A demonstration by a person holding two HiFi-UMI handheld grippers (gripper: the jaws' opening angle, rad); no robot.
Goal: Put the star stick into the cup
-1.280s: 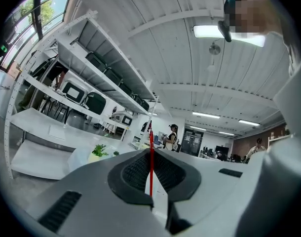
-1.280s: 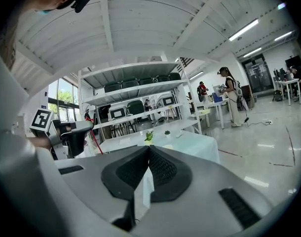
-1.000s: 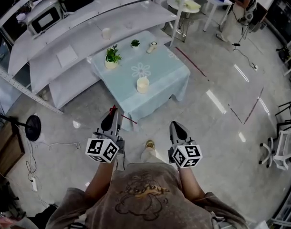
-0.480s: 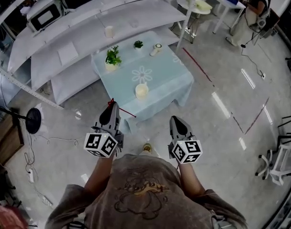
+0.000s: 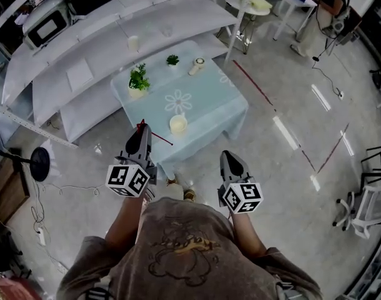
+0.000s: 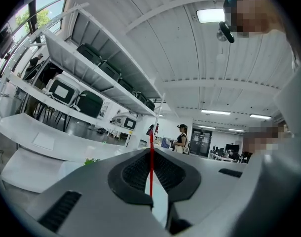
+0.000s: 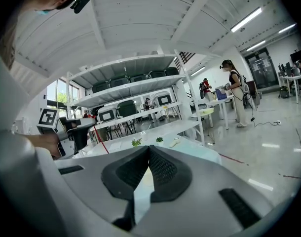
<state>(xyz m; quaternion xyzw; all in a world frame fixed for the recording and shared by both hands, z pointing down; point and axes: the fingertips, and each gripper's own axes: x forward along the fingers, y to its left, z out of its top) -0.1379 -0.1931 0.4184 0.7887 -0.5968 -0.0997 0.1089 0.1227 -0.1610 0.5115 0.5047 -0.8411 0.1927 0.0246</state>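
A cream cup (image 5: pixel 177 124) stands near the front edge of a low table with a light blue cloth (image 5: pixel 203 95). My left gripper (image 5: pixel 142 134) hovers at the table's front left corner, a little left of the cup. It is shut on the red star stick (image 5: pixel 158 135), which slants across its tip. In the left gripper view the stick (image 6: pixel 151 163) rises upright between the closed pads, with its star end on top. My right gripper (image 5: pixel 228 157) hangs above the floor, right of the table's front, shut with nothing in it (image 7: pixel 149 148).
On the table's far side stand a leafy potted plant (image 5: pixel 138 79), a small plant (image 5: pixel 172 60) and a white object (image 5: pixel 195 66). Long white shelves (image 5: pixel 97 49) run behind it. A person (image 5: pixel 331 5) stands at the far right beside a round table (image 5: pixel 248 4). A black floor stand (image 5: pixel 38 164) is at left.
Both grippers have come closer to the table. The left gripper with the stick now reaches the table's front corner beside the cup. Both stay shut.
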